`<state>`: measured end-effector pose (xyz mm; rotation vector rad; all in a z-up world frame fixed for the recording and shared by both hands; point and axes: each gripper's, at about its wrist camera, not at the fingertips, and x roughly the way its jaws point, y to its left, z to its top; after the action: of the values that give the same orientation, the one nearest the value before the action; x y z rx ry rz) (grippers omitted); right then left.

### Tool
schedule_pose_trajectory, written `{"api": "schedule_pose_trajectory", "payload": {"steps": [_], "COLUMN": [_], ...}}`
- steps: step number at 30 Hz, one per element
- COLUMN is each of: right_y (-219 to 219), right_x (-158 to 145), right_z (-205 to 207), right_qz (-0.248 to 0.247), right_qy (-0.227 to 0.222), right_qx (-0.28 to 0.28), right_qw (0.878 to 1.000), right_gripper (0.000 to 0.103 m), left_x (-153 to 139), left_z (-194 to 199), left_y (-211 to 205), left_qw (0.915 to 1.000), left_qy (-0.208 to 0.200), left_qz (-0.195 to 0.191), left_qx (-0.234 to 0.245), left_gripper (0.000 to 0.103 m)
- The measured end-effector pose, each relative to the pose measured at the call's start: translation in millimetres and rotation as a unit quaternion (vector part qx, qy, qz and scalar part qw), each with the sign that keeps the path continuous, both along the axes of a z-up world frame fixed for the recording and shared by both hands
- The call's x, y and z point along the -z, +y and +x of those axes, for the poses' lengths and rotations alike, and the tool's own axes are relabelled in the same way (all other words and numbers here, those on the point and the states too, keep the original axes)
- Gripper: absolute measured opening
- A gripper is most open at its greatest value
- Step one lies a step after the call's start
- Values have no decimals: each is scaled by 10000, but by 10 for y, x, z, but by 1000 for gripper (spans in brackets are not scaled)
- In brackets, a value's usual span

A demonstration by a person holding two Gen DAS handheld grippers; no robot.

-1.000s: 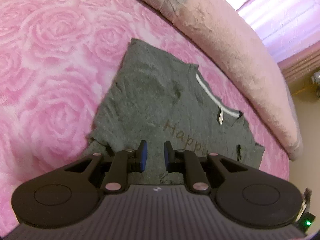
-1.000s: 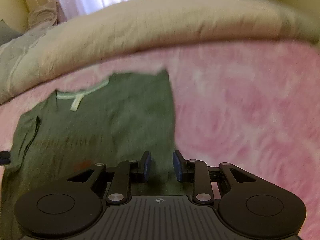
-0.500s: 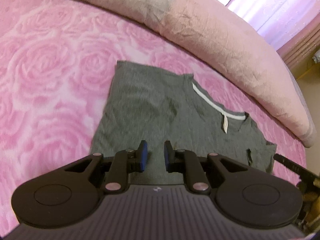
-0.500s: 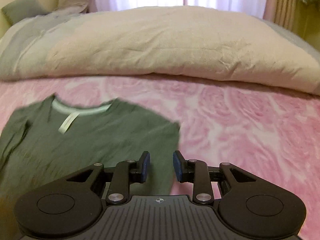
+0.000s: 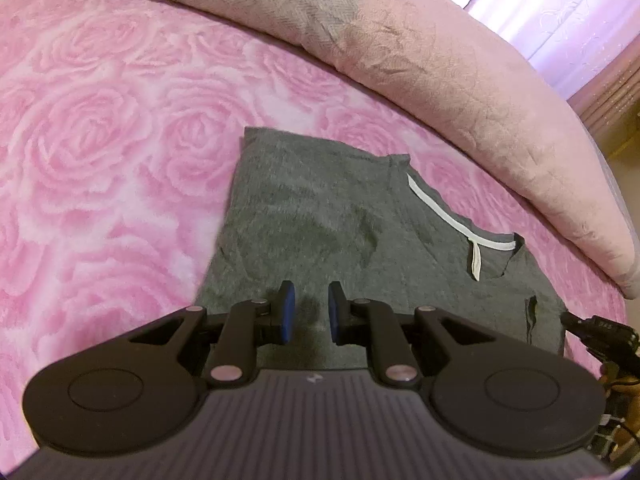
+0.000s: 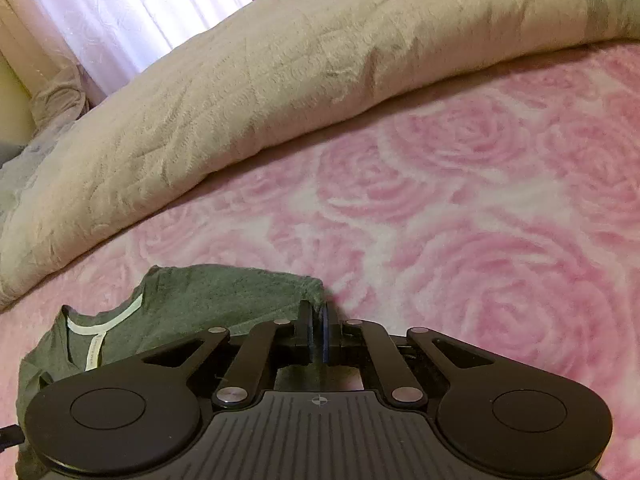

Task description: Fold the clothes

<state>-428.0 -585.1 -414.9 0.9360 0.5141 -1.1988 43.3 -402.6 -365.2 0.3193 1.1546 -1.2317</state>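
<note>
A grey T-shirt [image 5: 320,216] with a white neck band lies partly folded on the pink rose-patterned bed cover [image 5: 100,160]. My left gripper [image 5: 311,312] is open just above the shirt's near part, holding nothing. In the right wrist view the shirt [image 6: 208,300] lies at the lower left, and my right gripper [image 6: 318,320] is shut on the shirt's far right corner. The other gripper shows as a dark shape at the shirt's right edge [image 5: 592,328] in the left wrist view.
A thick beige rolled duvet [image 6: 240,100] runs along the far side of the bed, also in the left wrist view [image 5: 440,60]. White curtains [image 6: 120,20] hang behind it. The pink cover [image 6: 480,220] stretches right of the shirt.
The shirt's lower part has been folded up, hiding its printed lettering. My right gripper has closed on the shirt's corner. My left gripper stays open over the shirt.
</note>
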Motion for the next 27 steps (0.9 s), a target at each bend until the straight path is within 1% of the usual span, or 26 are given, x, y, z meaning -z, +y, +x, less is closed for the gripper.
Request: {"api": "schedule_pose_trajectory", "payload": {"steps": [1,2,3,4,6,8,9,10,12,13,15,17,19,21,24,25,26,27], "right_y": [23,74,132,194,293,362,356,330,283,295,418,541,694,962,1384,1521,1641,1753], "right_x": [-55,-133,-211,-277,-345,-311,-244,-162,-46,-39,-169,-300,-411,-407,-239,-165,-126,-130], "right_z": [1,13,37,95,261,472,561,613,591,579,550,522,507,555,616,611,583,534], "right_qz": [-91,-289,-506,-715,-975,-991,-862,-709,-594,-582,-688,-793,-890,-868,-481,-316,-251,-222], "right_qy": [136,309,463,592,800,859,1032,1193,1322,1351,1308,1263,1242,1317,1605,1766,1848,1833], "right_qx": [121,216,234,78,-490,-1282,-1468,-1529,-1342,-1265,-1161,-1057,-1016,-1254,-1476,-1435,-1314,-1150], "right_qw": [9998,9989,9974,9957,9908,9830,9800,9785,9803,9810,9822,9832,9830,9795,9747,9733,9736,9760], "right_gripper": [27,42,47,48,47,47,47,47,47,48,48,48,48,47,47,47,47,47], "left_x": [-9,-15,-21,-27,18,65,136,206,298,271,150,53,41,111,241,220,195,169], "left_z": [2,6,10,14,17,20,34,55,100,114,107,69,20,-45,-138,-172,-205,-239], "left_y": [-15,-46,-78,-110,-222,-337,-433,-510,-646,-672,-648,-536,-352,-91,368,517,666,815], "left_qw": [10000,9999,9998,9997,9988,9972,9965,9962,9959,9958,9941,9929,9935,9943,9937,9932,9926,9920], "left_qy": [-29,-75,-123,-171,-359,-549,-645,-690,-740,-727,-739,-713,-550,-479,-621,-656,-688,-719], "left_qz": [-39,-78,-117,-156,-274,-393,-354,-297,-239,-296,-560,-699,-653,-447,-141,-162,-192,-221], "left_qx": [15,44,74,103,213,324,398,429,468,475,567,654,751,836,918,948,978,1009], "left_gripper": [12,12,12,12,12,12,12,12,10,11,14,15,15,15,15,15,15,15]}}
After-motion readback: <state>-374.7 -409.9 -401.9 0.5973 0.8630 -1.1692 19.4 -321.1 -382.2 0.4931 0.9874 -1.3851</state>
